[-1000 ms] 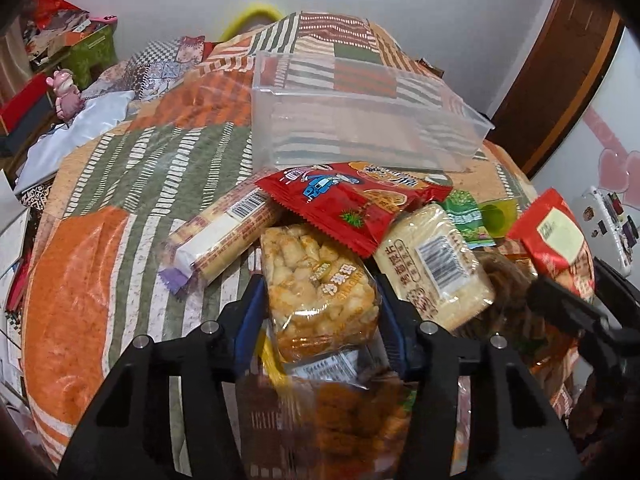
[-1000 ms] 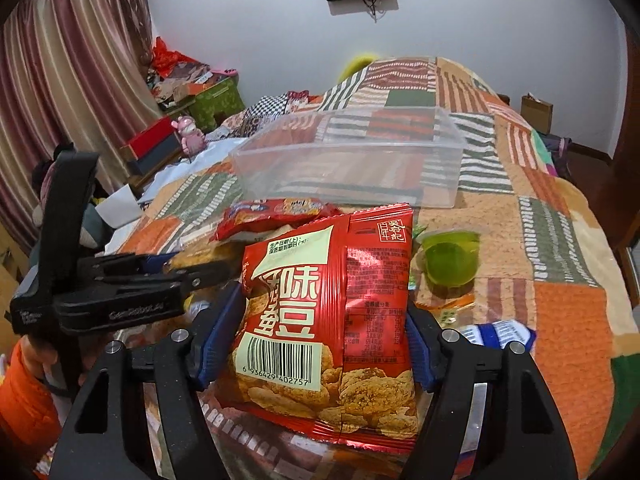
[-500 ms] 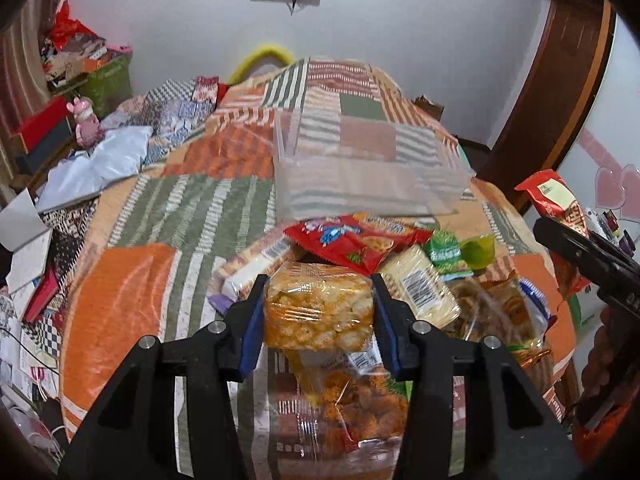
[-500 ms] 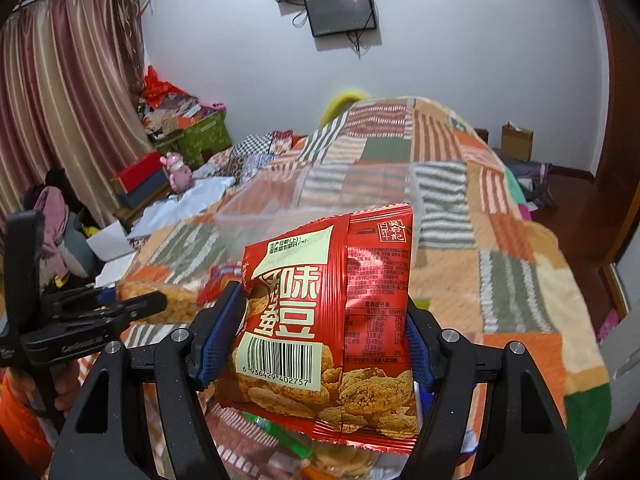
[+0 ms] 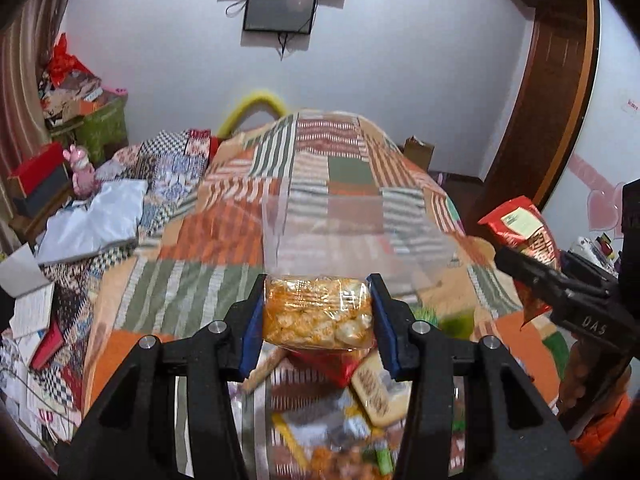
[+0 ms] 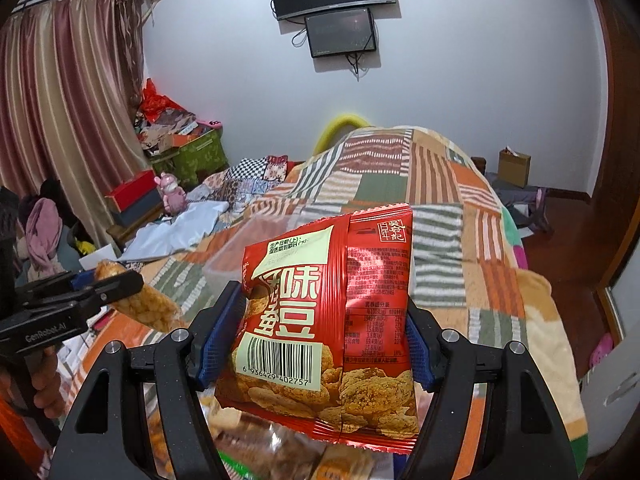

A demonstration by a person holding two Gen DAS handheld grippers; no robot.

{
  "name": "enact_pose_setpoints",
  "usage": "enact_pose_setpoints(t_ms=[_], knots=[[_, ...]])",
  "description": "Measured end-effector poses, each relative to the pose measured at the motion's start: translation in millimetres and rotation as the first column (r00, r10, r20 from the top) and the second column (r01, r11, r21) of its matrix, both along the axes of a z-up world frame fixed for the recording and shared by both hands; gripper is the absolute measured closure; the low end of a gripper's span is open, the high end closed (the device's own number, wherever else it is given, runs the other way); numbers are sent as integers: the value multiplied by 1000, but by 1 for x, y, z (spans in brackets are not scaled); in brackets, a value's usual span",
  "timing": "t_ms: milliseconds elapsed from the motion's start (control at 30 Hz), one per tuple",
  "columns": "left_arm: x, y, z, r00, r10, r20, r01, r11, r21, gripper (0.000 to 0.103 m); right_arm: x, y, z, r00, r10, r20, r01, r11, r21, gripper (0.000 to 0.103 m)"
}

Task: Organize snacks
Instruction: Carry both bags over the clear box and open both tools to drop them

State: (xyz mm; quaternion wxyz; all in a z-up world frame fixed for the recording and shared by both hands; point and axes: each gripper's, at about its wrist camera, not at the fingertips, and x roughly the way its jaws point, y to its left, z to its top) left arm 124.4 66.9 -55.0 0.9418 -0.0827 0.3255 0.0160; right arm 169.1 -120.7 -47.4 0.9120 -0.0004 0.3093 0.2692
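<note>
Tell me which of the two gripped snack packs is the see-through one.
The clear-wrapped puffed rice cake pack in the left gripper. Its contents show through the wrapper, whereas the red snack bag in the right gripper is opaque printed foil with a barcode.

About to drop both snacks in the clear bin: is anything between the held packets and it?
Nothing visible. The puffed-rice pack in the left gripper faces the clear bin directly. The red bag hides the right gripper's path.

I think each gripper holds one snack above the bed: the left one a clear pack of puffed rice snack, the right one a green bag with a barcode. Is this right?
Not quite. The bag in the right gripper is red, not green, as the right wrist view shows. The rest holds: the left gripper holds the clear pack of puffed rice snack.
</note>
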Motion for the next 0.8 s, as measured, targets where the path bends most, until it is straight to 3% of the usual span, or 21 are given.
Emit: enact_pose_setpoints(t_ms=[367,800], knots=[[59,1,1,1000,-4,15,4,1000,3,56,43,15,3,1000,-9,1,9,1000,-20,34],[131,11,-36,998,-5,-67,5,1000,7,56,105,36,-30,993,-10,-119,2,998,-67,34]])
